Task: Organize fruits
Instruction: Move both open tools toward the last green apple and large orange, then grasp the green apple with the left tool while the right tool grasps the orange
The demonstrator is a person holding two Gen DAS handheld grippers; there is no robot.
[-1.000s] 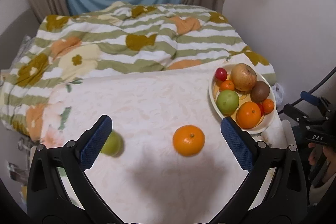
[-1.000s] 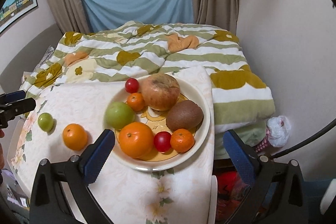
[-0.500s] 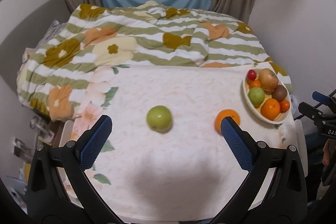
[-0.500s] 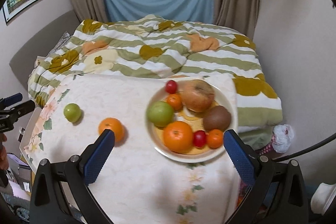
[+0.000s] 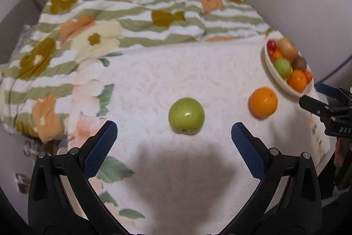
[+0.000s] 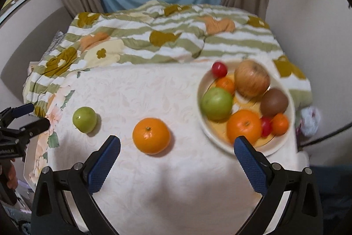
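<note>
A loose green apple (image 5: 186,115) lies on the white cloth, just ahead of my open, empty left gripper (image 5: 173,142). A loose orange (image 5: 263,103) lies to its right. In the right wrist view the apple (image 6: 84,116) is at the left and the orange (image 6: 151,135) sits just ahead of my open, empty right gripper (image 6: 177,153). A cream bowl (image 6: 203,124) at the right holds several fruits: a green apple, oranges, a kiwi, a brown apple, red fruits. The bowl (image 5: 270,67) also shows at the right edge of the left wrist view.
The table's floral white cloth (image 6: 143,89) butts against a bed with a striped flowered quilt (image 6: 167,36) behind. A wall (image 6: 308,14) stands to the right, blue cloth and curtains at the back. The other gripper shows at each view's side edge.
The left gripper has moved closer to the green apple, which is now centred between its fingers. The right gripper has swung left, bringing the loose orange ahead of it.
</note>
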